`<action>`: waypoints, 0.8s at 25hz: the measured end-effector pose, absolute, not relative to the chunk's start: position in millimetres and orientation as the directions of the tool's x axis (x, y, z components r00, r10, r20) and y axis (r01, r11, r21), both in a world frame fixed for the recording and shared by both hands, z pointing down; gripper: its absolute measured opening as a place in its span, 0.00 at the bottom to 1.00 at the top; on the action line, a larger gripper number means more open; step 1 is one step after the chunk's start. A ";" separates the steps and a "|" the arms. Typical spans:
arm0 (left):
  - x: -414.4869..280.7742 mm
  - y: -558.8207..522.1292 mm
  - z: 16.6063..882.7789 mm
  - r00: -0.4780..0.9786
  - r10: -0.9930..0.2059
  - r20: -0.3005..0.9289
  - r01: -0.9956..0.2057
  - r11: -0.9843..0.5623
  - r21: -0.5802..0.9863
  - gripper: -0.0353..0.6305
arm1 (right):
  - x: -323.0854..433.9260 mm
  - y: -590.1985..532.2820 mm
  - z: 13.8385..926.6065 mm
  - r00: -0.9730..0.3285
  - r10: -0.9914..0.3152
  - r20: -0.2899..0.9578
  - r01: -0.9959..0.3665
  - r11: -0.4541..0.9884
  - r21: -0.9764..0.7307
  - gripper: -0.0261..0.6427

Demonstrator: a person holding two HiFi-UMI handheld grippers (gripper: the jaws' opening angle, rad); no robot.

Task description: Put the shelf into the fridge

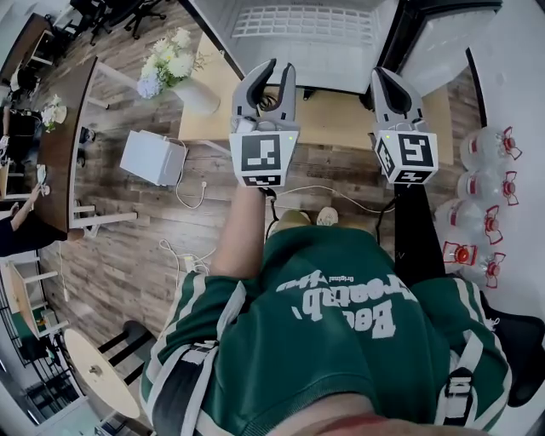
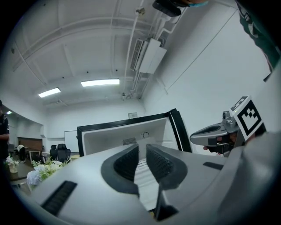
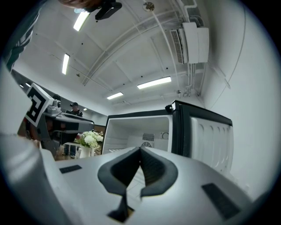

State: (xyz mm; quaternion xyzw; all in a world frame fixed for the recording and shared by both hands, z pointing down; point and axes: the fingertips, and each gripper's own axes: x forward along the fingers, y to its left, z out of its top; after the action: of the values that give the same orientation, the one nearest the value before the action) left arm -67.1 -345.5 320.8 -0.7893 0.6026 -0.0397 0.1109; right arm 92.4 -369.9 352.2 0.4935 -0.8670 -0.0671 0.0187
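Note:
A small fridge point(image 1: 341, 51) stands open in front of me, its white inside showing and its door point(image 1: 443, 38) swung out to the right. A white wire shelf point(image 1: 302, 21) lies inside it, and its ribs show behind my left jaws point(image 2: 144, 169). My left gripper point(image 1: 274, 78) is held up before the fridge point(image 2: 109, 138) with a narrow gap between its jaws and nothing in them. My right gripper point(image 1: 393, 85) hovers beside it, nearer the door point(image 3: 206, 136), with its tips point(image 3: 140, 154) touching and nothing held.
The fridge sits on a low wooden top point(image 1: 332, 115). A vase of white flowers point(image 1: 174, 64) stands at that top's left end, with a white box point(image 1: 153, 157) on the floor beside it. Large water bottles point(image 1: 485, 196) line the right wall. Cables point(image 1: 341, 196) trail across the floor.

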 end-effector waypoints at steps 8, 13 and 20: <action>-70.6 -344.9 318.7 0.239 -0.968 -0.075 -0.953 -0.219 -0.210 0.06 | 93.4 -366.5 350.2 -0.520 -0.853 -0.038 -0.849 0.512 0.134 0.05; -67.0 -345.2 319.0 0.240 -0.968 -0.071 -0.953 -0.221 -0.208 0.06 | 95.9 -364.8 350.4 -0.519 -0.854 -0.039 -0.850 0.511 0.129 0.05; -64.1 -346.2 322.8 0.239 -0.969 -0.065 -0.954 -0.222 -0.199 0.06 | 98.1 -364.8 352.5 -0.518 -0.855 -0.036 -0.851 0.510 0.126 0.05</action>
State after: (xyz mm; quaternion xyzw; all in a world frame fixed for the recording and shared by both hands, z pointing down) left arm -64.1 -346.2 322.8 -0.7810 0.6156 -0.0363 0.0990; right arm 98.1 -364.8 352.5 0.4907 -0.8688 -0.0641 0.0152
